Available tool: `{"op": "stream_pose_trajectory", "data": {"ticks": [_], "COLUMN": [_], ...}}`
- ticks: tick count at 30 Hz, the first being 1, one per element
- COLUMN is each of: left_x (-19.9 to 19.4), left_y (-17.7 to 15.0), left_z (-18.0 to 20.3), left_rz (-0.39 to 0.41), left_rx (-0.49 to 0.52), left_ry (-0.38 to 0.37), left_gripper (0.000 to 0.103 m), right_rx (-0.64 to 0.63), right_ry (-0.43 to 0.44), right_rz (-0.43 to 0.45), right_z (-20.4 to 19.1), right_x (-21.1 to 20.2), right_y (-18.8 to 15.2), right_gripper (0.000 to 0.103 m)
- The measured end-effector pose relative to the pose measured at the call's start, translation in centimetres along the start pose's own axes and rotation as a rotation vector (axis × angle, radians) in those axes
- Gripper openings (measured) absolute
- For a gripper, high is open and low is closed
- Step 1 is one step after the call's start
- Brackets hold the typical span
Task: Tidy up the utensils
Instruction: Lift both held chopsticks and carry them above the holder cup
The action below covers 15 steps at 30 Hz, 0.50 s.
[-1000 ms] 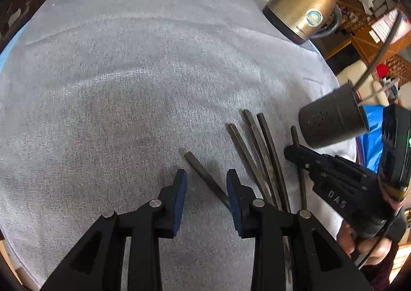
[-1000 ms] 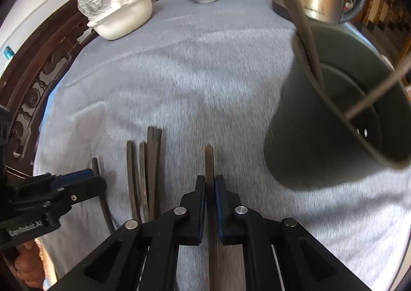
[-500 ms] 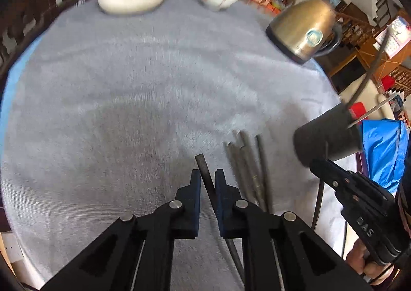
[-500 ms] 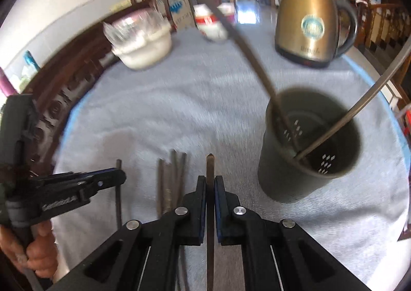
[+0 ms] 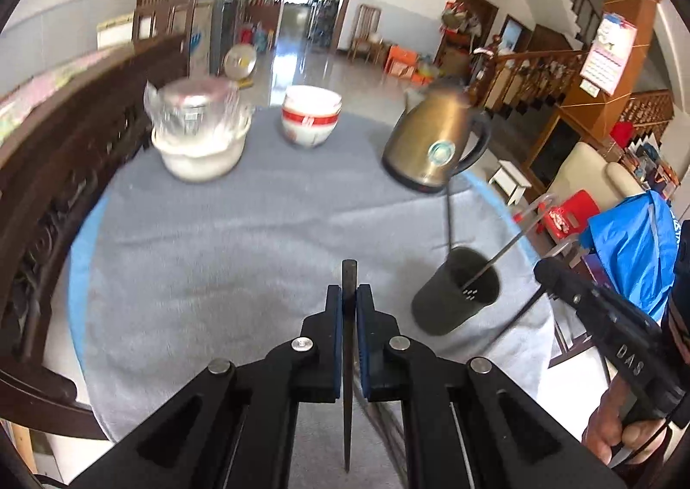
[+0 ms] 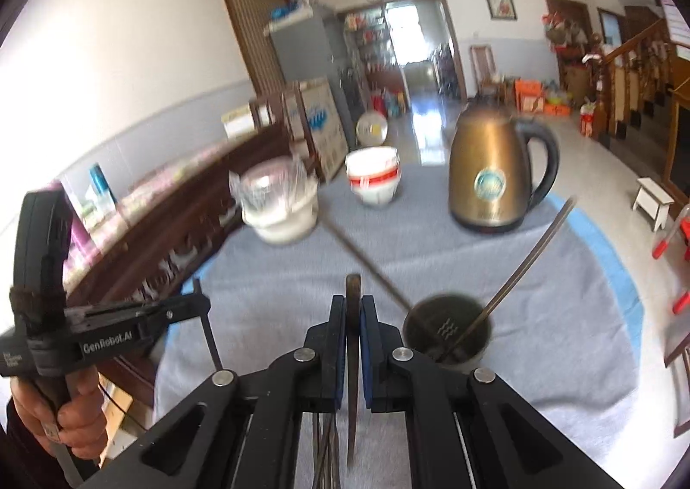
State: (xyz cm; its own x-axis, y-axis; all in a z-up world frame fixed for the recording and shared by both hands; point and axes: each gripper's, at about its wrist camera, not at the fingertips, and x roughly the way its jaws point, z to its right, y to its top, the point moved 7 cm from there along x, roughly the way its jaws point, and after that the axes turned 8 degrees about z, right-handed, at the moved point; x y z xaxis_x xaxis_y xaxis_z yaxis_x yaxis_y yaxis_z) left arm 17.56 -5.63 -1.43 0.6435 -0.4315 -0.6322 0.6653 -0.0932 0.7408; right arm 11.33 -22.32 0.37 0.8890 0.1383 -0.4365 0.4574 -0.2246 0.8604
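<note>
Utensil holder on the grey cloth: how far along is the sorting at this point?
Done: two chopsticks already stand in the dark utensil holder. In hand: the left gripper and the right gripper each have their jaws shut on one chopstick, both lifted off the cloth. Left: a few dark sticks show below the right gripper, and both held ones are not yet dropped in.

Ahead of me the grey-clothed surface (image 5: 241, 239) lies bare through its middle. Along its far edge stand a white plastic-wrapped tub (image 5: 198, 144), stacked red-banded bowls (image 5: 311, 118) and a bronze kettle (image 5: 424, 144); the dark perforated utensil cup (image 6: 446, 331) (two handles leaning out) blocks the right.
</note>
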Motion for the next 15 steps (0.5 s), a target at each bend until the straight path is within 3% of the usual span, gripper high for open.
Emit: {"op": "stream_pose_trajectory", "data": {"ticks": [6,15], "left_x": [-2.3,-5.1], "left_y": [1.8,7.1], "left_z": [2.6,6.8], "left_rz": [0.06,0.184], "left_rx": [0.045,0.095], "left_ry": [-0.021,-0.052], "left_gripper": [0.007,0.007], "right_rx": [0.05,0.106], "right_ry": [-0.019,-0.047], "right_rz": [0.121,0.233], "right_z": [1.4,3.2], "right_x": [-3.3,-6.1], "right_y": [3.0,6.1], "right_gripper": [0.006,0.006]}}
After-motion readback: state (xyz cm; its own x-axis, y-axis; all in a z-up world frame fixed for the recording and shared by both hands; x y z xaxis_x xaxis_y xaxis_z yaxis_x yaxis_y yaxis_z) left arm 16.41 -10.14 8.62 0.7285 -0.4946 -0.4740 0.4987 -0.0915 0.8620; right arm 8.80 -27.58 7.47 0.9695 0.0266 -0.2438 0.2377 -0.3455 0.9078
